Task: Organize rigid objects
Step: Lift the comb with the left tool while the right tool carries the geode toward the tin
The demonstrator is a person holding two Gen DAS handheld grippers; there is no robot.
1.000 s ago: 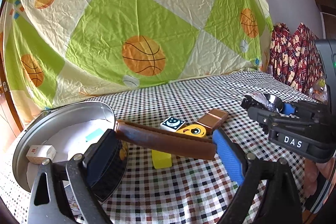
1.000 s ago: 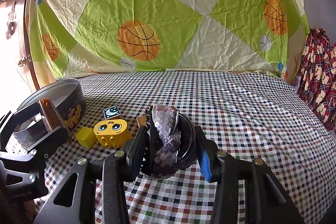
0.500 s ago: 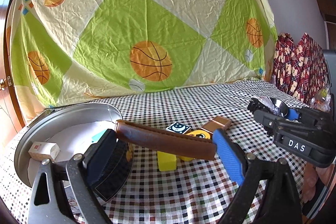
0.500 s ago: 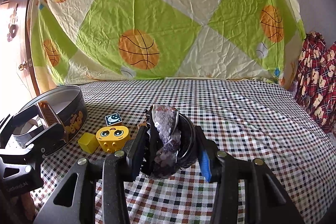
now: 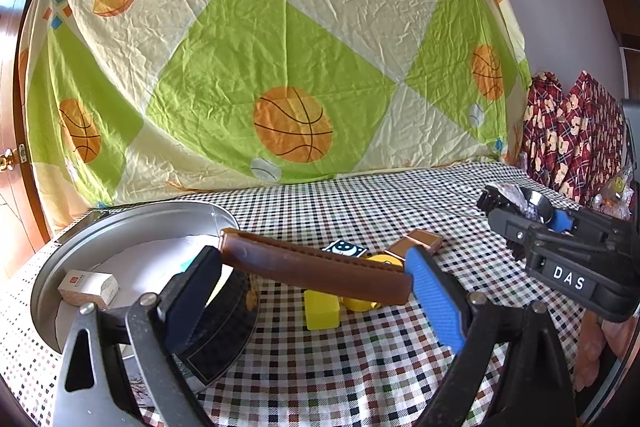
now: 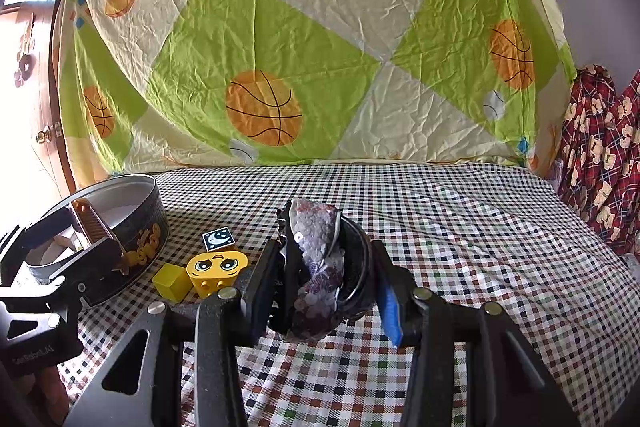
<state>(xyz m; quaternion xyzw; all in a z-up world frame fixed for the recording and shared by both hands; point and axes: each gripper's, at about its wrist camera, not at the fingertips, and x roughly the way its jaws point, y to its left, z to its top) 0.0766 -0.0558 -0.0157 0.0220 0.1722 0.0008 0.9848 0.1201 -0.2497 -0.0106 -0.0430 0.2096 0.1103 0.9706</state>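
Carton (image 5: 88, 287) inside tin (image 5: 132, 215), left-view only

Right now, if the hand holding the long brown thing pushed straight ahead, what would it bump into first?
Probably the yellow cube, which sits on the checkered cloth just past the brown strip held in the left gripper. The yellow face block is right behind it. Depth is hard to judge in this view.

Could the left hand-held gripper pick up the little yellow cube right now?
Probably not yet. The left hand-held gripper is already clamped on a long brown case that spans its jaws, and the yellow cube sits on the tablecloth below it. The case would need setting down first, perhaps in the round tin.
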